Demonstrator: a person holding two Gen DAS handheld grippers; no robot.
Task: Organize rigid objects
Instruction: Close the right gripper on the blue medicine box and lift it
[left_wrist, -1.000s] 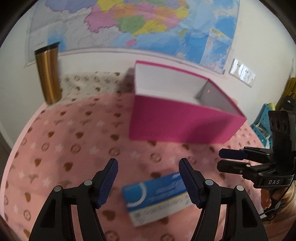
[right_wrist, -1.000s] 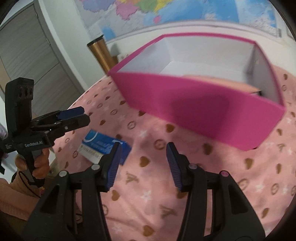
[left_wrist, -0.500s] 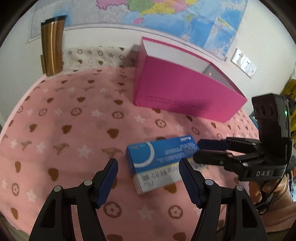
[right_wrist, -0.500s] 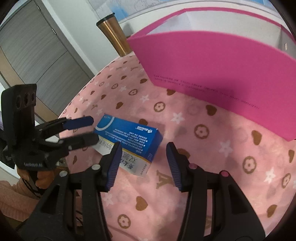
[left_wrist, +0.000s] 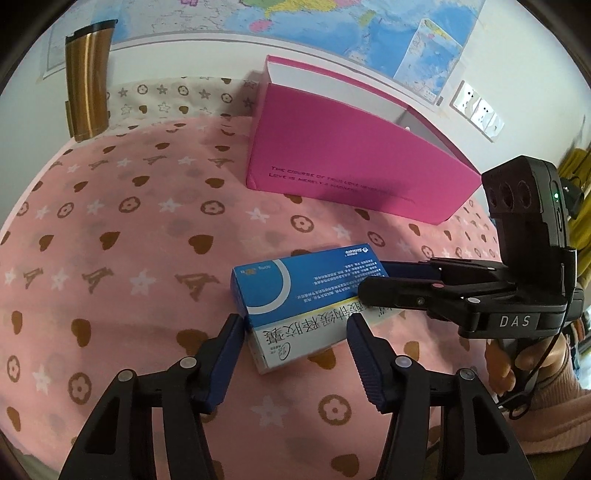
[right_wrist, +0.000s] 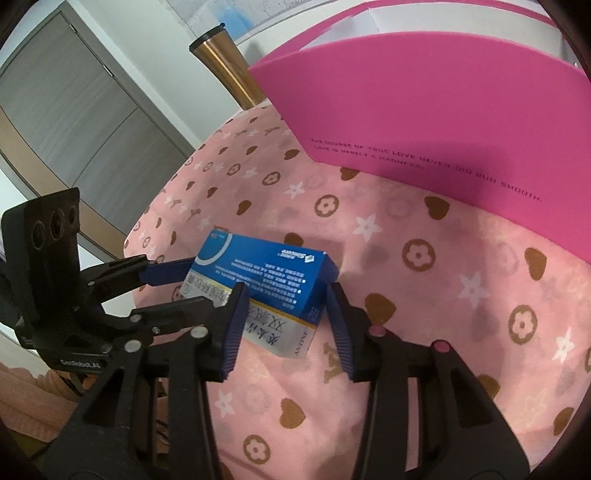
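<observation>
A blue and white medicine box (left_wrist: 306, 302) lies flat on the pink patterned cloth; it also shows in the right wrist view (right_wrist: 266, 284). My left gripper (left_wrist: 295, 350) is open, its fingers on either side of the box's near end. My right gripper (right_wrist: 284, 317) is open too and straddles the box's other end; it also shows at the right of the left wrist view (left_wrist: 373, 282). A pink open-top box (left_wrist: 354, 173) stands behind, seen large in the right wrist view (right_wrist: 443, 122).
A gold tumbler (left_wrist: 86, 81) stands at the back left by the wall; it also shows in the right wrist view (right_wrist: 225, 66). A map hangs on the wall (left_wrist: 332, 26). The table edge drops off at the left in the right wrist view (right_wrist: 147, 229).
Both grippers have come down and moved in on the medicine box from opposite ends. They now straddle it; a second ago they were higher, by the pink box.
</observation>
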